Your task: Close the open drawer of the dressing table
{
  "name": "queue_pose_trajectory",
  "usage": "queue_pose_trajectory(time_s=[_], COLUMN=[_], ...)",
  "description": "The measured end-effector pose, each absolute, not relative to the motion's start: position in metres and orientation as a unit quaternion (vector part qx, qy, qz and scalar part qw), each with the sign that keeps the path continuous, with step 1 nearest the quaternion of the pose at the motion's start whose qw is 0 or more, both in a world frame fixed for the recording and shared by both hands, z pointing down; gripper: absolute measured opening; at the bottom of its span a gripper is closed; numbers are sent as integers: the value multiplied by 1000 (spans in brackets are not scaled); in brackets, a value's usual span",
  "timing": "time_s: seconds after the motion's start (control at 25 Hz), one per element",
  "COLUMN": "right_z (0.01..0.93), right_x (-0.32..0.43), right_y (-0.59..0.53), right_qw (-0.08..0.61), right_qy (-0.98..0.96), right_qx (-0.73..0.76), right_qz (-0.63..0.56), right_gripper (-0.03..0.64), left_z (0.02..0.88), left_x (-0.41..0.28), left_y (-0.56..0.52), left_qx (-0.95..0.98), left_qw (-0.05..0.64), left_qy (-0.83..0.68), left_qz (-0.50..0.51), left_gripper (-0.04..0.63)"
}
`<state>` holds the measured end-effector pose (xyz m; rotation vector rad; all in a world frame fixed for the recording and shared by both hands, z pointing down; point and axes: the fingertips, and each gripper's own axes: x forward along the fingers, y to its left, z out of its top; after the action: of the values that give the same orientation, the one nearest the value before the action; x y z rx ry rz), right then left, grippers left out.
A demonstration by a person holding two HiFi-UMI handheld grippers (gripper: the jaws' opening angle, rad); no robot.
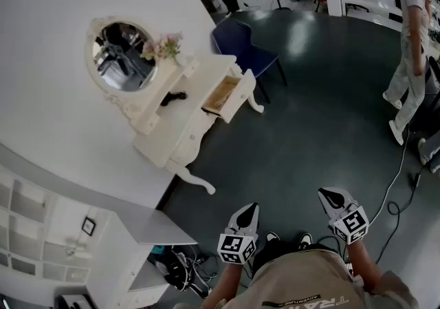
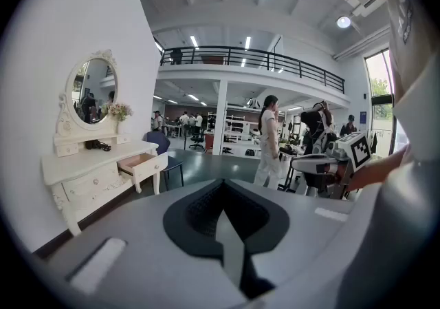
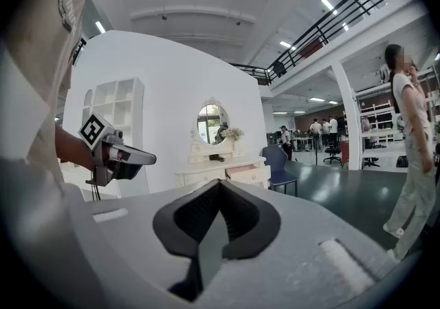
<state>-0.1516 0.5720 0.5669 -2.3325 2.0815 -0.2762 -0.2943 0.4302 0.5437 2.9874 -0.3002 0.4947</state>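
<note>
The cream dressing table (image 1: pixel 180 116) stands against the white wall at the upper left, with an oval mirror (image 1: pixel 121 55) and flowers (image 1: pixel 163 46) on it. Its right-hand drawer (image 1: pixel 223 94) is pulled out, showing a wooden inside. The drawer (image 2: pixel 141 162) also shows at the left of the left gripper view and small in the middle distance (image 3: pixel 244 171) of the right gripper view. My left gripper (image 1: pixel 249 212) and right gripper (image 1: pixel 331 197) hang near my body, far from the table across dark floor. Both are shut and hold nothing, their dark pads meeting along a seam.
A blue chair (image 1: pixel 244 49) stands just right of the dressing table. A person (image 1: pixel 410 46) walks at the far right, with cables (image 1: pixel 399 184) on the floor nearby. A white shelf unit (image 1: pixel 41 232) and a low white cabinet (image 1: pixel 155 235) sit at the lower left.
</note>
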Motion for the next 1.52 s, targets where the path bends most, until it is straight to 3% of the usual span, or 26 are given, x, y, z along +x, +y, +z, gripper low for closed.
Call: queue_pose_trajectory(time_s=[0.76, 1.2, 1.52], right_z=[588, 573, 512], right_x=[-137, -86, -42], right_y=[551, 464, 388], right_qw=[-7, -26, -94], right_qy=[653, 644, 670], right_qx=[-751, -757, -733], right_qz=[-99, -105, -68], right_gripper=[3, 3, 3], left_z=[574, 579, 566], left_x=[-295, -211, -161], left_y=[416, 329, 270], left_qx=[971, 973, 972], left_qw=[87, 139, 187], left_qy=[-122, -88, -92], left_qz=[188, 162, 106], left_gripper=[17, 17, 17])
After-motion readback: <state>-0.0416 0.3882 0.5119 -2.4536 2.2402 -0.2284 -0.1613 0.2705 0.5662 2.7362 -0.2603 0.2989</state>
